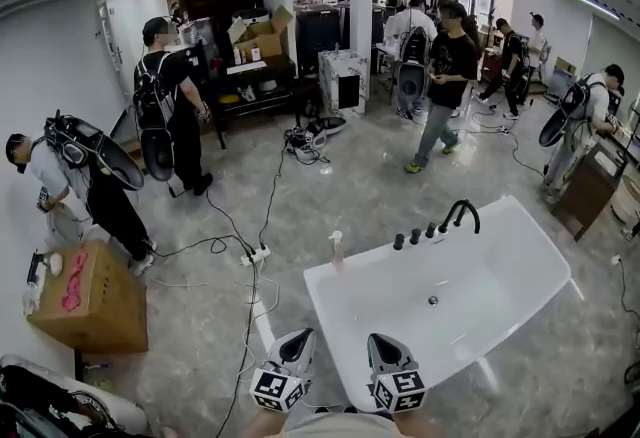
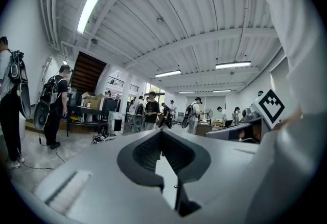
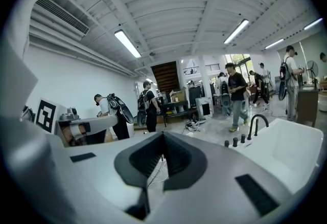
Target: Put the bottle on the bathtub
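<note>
A small spray bottle (image 1: 336,248) with pinkish liquid and a white head stands upright at the far left corner of the white bathtub (image 1: 520,236), on its rim as far as I can tell. A black tap (image 1: 460,214) rises from the tub's far rim and also shows in the right gripper view as the tap (image 3: 257,123) beside the tub (image 3: 299,141). My left gripper (image 1: 299,335) and right gripper (image 1: 379,338) hover side by side at the tub's near edge, well short of the bottle. In their own views the left gripper (image 2: 161,131) and right gripper (image 3: 163,134) have their jaws together with nothing between them.
A cardboard box (image 1: 95,301) stands on the floor at the left. Cables and a power strip (image 1: 256,254) run across the floor left of the tub. Several people stand around the room, and a wooden cabinet (image 1: 590,188) sits to the right.
</note>
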Tool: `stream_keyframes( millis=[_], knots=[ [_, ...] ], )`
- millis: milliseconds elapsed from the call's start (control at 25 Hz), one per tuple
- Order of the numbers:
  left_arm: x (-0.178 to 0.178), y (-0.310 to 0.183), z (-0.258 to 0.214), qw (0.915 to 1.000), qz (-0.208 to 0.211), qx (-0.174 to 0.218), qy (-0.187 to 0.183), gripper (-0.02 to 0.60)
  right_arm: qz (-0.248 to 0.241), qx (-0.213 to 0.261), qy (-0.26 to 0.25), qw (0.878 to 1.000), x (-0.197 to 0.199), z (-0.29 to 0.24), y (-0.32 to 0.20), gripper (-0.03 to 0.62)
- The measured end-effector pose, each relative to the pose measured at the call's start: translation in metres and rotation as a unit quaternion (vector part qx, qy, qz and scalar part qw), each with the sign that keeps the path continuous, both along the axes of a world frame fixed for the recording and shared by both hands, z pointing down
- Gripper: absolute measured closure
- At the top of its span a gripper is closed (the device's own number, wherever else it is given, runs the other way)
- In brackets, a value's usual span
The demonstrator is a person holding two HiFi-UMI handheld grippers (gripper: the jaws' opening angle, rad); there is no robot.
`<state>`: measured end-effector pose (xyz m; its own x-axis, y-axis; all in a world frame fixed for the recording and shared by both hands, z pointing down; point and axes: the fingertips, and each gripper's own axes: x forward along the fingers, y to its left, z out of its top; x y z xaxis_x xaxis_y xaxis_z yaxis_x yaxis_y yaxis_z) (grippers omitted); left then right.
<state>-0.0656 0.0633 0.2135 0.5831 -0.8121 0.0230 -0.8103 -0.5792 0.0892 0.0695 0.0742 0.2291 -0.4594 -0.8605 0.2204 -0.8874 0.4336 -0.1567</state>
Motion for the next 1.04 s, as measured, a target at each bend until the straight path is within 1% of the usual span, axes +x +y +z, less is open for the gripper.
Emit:
stream_keyframes(
  millis=[80,200,400,640,800,1040],
  knots=[
    [-0.001,0.006,-0.006,1.0,0.0,0.008,-0.002,0.572,0.0,0.005,-0.003,1.0,0.002,-0.004,0.005,0.589],
    [0.002,0.007,-0.009,1.0,-0.001,0.01,-0.001,0.572,0.0,0.016,-0.002,1.0,0.008,-0.011,0.004,0.589],
    [0.002,0.016,-0.009,0.9998,-0.012,0.009,0.015,0.572,0.0,0.036,0.02,0.999,0.011,-0.018,0.01,0.589],
    [-0.001,0.023,-0.018,0.9993,-0.02,0.024,0.019,0.572,0.003,0.028,-0.009,1.0,0.017,-0.02,0.017,0.589],
    [-0.001,0.021,-0.015,0.9994,-0.023,0.022,0.014,0.572,0.003,0.026,-0.013,1.0,0.019,-0.017,0.016,0.589],
    [0.01,0.022,-0.012,0.9994,-0.028,0.02,0.011,0.572,0.0,0.027,-0.011,1.0,0.031,-0.015,0.015,0.589]
  ],
)
